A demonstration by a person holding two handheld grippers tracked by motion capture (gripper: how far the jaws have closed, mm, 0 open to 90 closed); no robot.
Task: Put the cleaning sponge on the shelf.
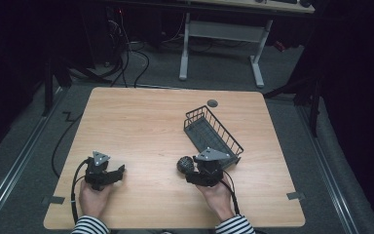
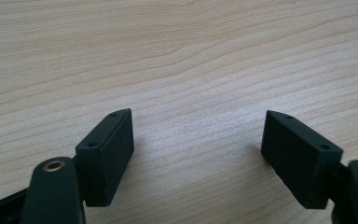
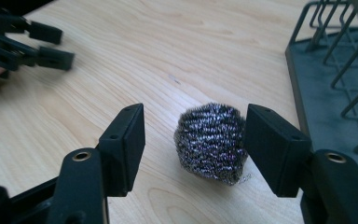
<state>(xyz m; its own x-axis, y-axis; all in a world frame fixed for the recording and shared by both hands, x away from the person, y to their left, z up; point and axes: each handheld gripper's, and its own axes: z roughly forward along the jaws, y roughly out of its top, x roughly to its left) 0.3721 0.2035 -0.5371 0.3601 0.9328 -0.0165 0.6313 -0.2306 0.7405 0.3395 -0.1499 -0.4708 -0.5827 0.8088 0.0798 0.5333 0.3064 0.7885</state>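
a round, silvery-dark steel wool scourer (image 3: 211,142), tightly coiled, on the table (image 3: 168,51).

Right claw (image 1: 189,168) at steel scourer (image 1: 184,164), beside wire basket (image 1: 212,131).

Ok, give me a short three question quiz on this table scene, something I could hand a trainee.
1. True or false: the steel wool scourer lies inside the wire basket.
2. Which tool has the scourer between its jaws: A the left tool, B the right tool, C neither?
3. What lies between the left tool's jaws?

Key
1. False. The scourer sits on the wooden table, beside the basket.
2. B. The jaws stand open around it; one seems to lie against the scourer, the other is apart from it.
3. Nothing, just bare table top.
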